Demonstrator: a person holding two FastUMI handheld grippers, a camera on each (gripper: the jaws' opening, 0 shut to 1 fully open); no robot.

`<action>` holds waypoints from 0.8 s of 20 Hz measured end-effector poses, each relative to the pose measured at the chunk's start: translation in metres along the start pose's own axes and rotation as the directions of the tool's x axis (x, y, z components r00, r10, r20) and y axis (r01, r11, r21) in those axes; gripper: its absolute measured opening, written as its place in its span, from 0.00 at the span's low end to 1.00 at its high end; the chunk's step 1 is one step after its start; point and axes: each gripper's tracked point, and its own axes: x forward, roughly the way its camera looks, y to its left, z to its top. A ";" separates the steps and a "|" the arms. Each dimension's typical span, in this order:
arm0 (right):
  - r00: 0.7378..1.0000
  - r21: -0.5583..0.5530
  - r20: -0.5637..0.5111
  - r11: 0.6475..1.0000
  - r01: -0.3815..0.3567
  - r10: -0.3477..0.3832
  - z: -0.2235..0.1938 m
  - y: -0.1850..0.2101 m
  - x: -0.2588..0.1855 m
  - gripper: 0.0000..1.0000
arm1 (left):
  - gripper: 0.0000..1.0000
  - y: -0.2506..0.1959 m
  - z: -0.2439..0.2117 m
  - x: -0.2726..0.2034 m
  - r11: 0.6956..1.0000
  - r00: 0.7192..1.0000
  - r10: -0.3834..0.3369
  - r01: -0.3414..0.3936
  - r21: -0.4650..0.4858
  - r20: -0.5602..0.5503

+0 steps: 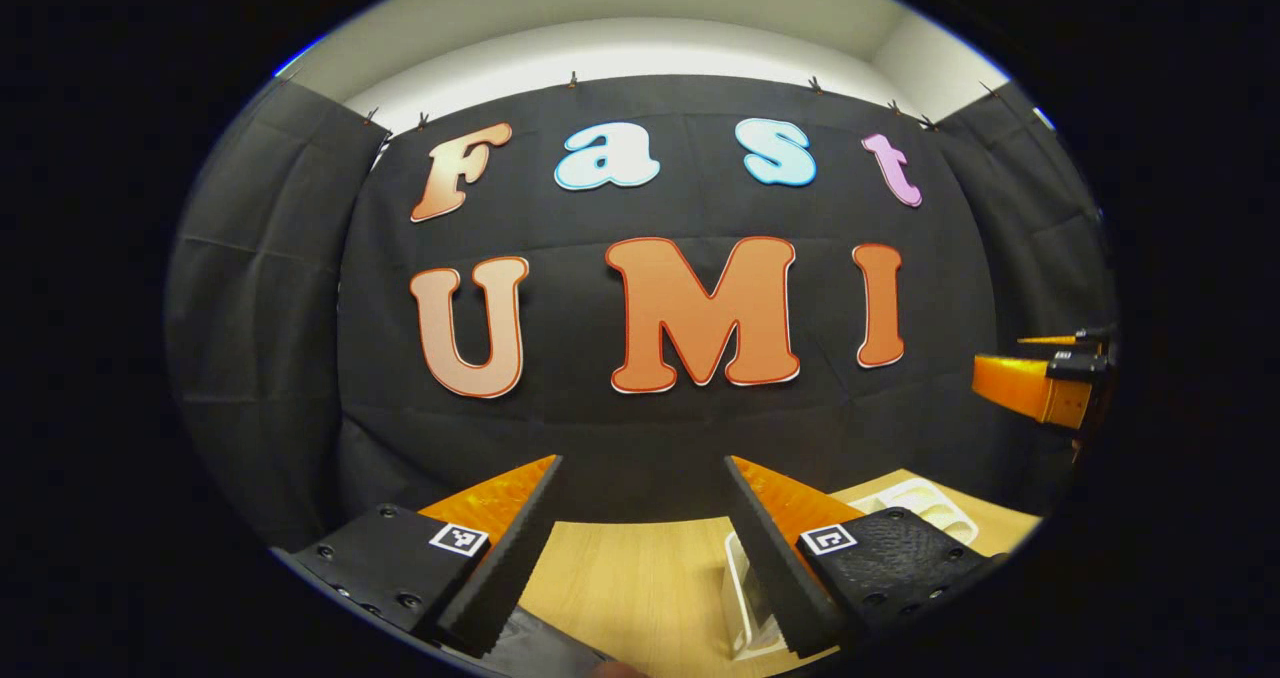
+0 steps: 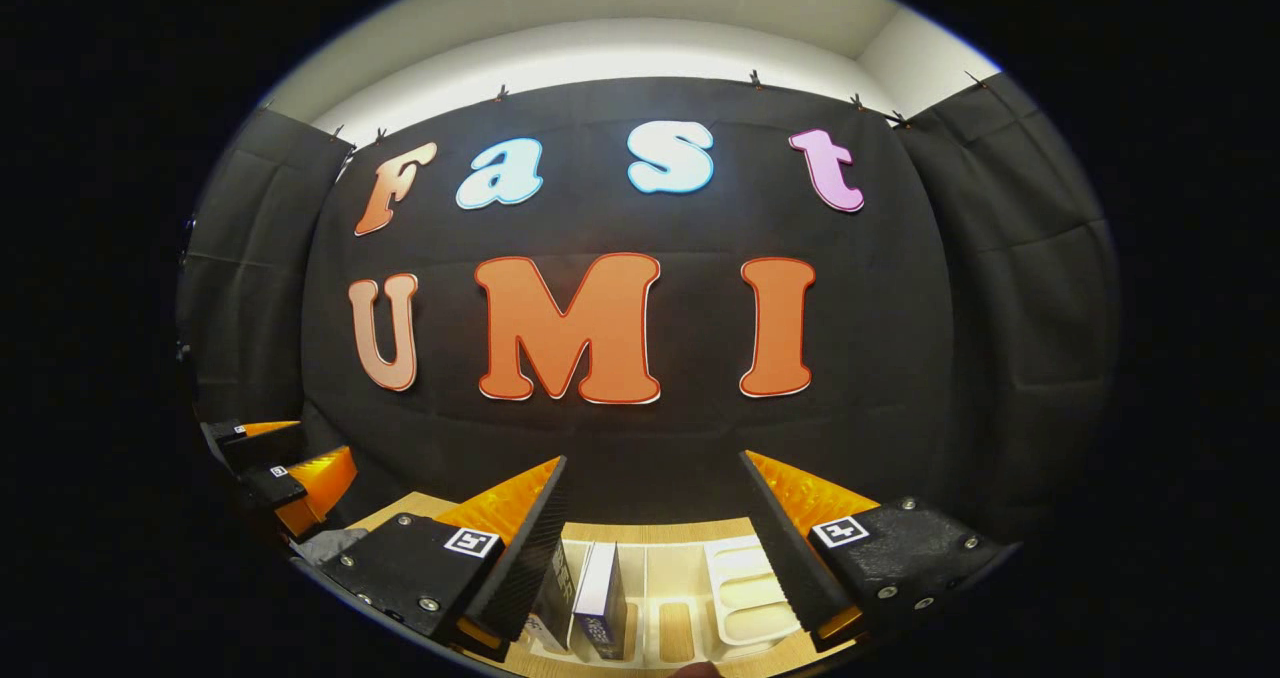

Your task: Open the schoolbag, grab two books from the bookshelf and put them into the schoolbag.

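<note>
**Both tools held open above the table, nothing gripped**

Left gripper view: the left tool [image 1: 642,538] hangs with its fingers spread wide and nothing between them, above the wooden table [image 1: 620,578]. A white bookshelf [image 1: 915,503] sits low right, partly behind one finger. The right tool [image 1: 1045,378] shows at the right edge.

Right gripper view: the right tool [image 2: 655,543] is likewise wide open and holds nothing. Just below it stands the white bookshelf [image 2: 740,578], with upright books [image 2: 600,598] in its left slots. The left tool [image 2: 285,473] shows at the left edge; its opening cannot be judged here.
</note>
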 end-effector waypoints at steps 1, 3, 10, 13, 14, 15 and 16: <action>1.000 0.000 -0.002 1.000 -0.003 0.003 -0.002 -0.001 0.000 0.98 | 0.97 0.002 -0.009 -0.003 1.000 1.000 0.007 -0.006 0.027 -0.014; 1.000 -0.005 -0.010 1.000 -0.011 0.011 -0.004 -0.004 0.004 0.98 | 0.97 0.004 -0.026 -0.008 0.996 0.999 0.026 -0.022 0.091 -0.042; 0.999 -0.037 -0.022 0.999 -0.037 0.036 -0.015 -0.017 0.021 0.98 | 0.97 0.019 -0.104 -0.033 0.945 0.977 0.128 -0.067 0.321 -0.171; 0.998 -0.035 -0.032 0.998 -0.053 0.052 -0.022 -0.023 0.028 0.98 | 0.97 0.024 -0.144 -0.048 0.897 0.960 0.168 -0.055 0.438 -0.222; 0.998 -0.037 -0.033 0.998 -0.059 0.058 -0.024 -0.025 0.030 0.98 | 0.97 0.024 -0.158 -0.055 0.879 0.952 0.182 -0.046 0.475 -0.245; 0.998 -0.042 -0.036 0.997 -0.060 0.058 -0.026 -0.027 0.033 0.98 | 0.97 0.024 -0.170 -0.061 0.863 0.947 0.191 -0.037 0.504 -0.257; 0.997 -0.046 -0.039 0.997 -0.066 0.064 -0.028 -0.029 0.034 0.98 | 0.97 0.023 -0.180 -0.065 0.849 0.940 0.201 -0.026 0.528 -0.277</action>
